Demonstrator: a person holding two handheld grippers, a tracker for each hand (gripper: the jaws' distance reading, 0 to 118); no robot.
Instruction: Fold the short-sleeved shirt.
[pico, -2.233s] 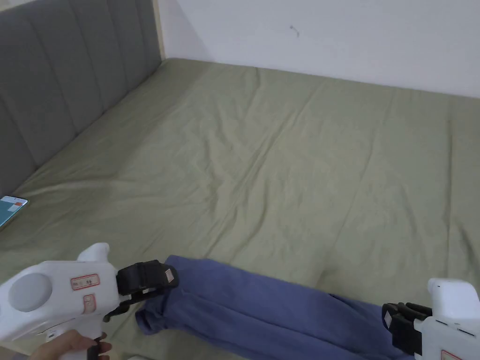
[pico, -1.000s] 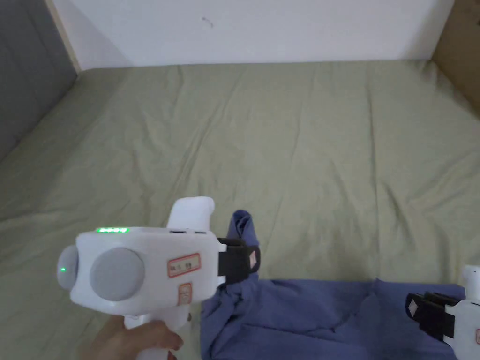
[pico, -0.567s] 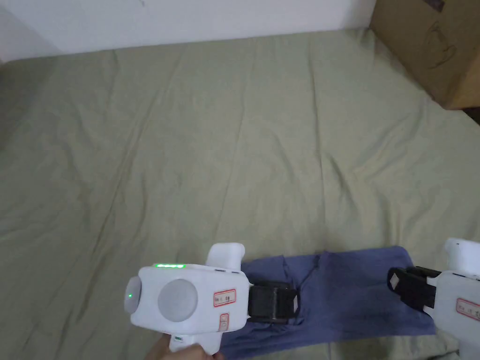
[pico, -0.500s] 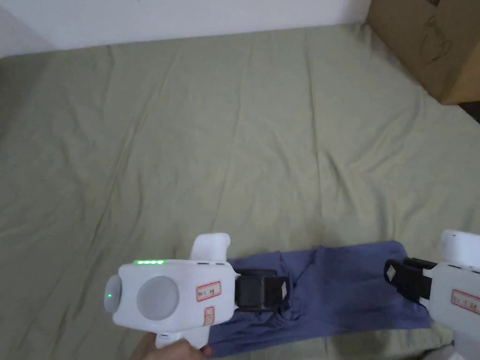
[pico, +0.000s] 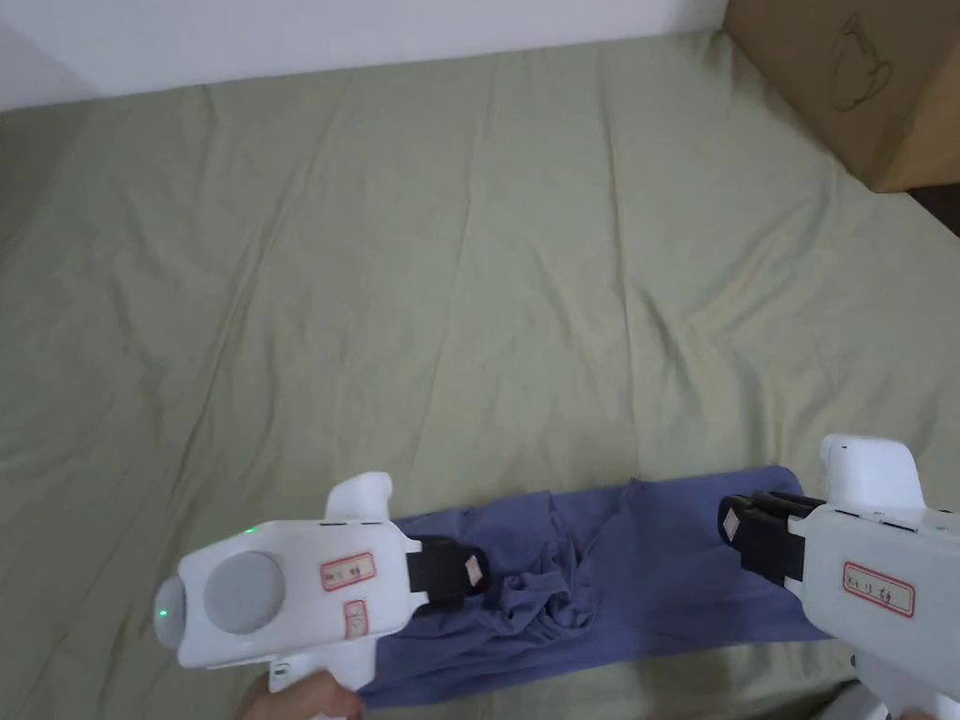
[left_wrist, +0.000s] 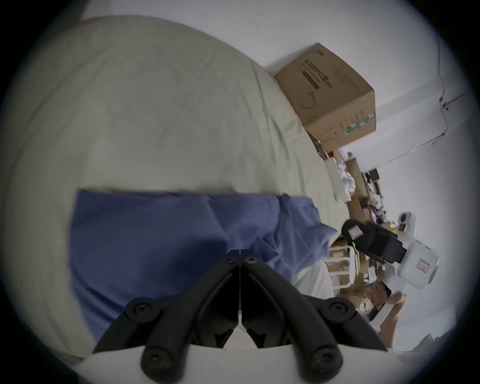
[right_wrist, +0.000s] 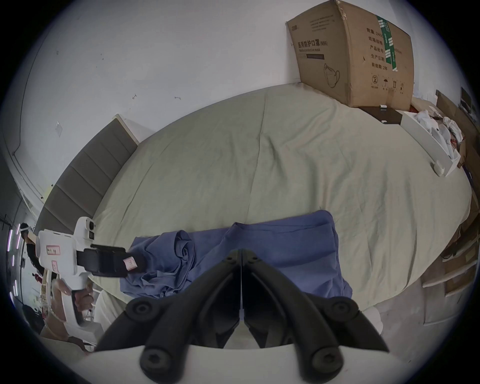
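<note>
— Left gripper (pico: 469, 569) is hovering over the bunched middle of the shirt (pico: 656, 553), and in its own view its jaws are sitting pressed together with no cloth between them. Where is the shirt lying?

— On the bed (pico: 375, 281), as a long blue band near the bed's front edge, well apart from the cardboard box (pico: 844, 84) at the far corner. The band's half toward the box is looking fairly flat, but the half away from the box is sitting in a crumpled heap with a rolled lump on top.

— And the right gripper (pico: 736, 525)?

— It is hanging by the shirt's box-side end, jaws likewise closed on nothing in its own view; whether the tips are touching the fabric I cannot tell.

— What is worrying you?

— That lump. If the next fold is being made over it, I judge the wrinkles are getting locked inside and the stack is coming out lopsided. Thin jersey like this is also clinging to itself, so a pinch may be catching one layer and dragging the rest askew.

— Anything else?

— The shirt is lying close to the bed's front edge, so a careless tug toward the person could be sliding it off the mattress
</note>
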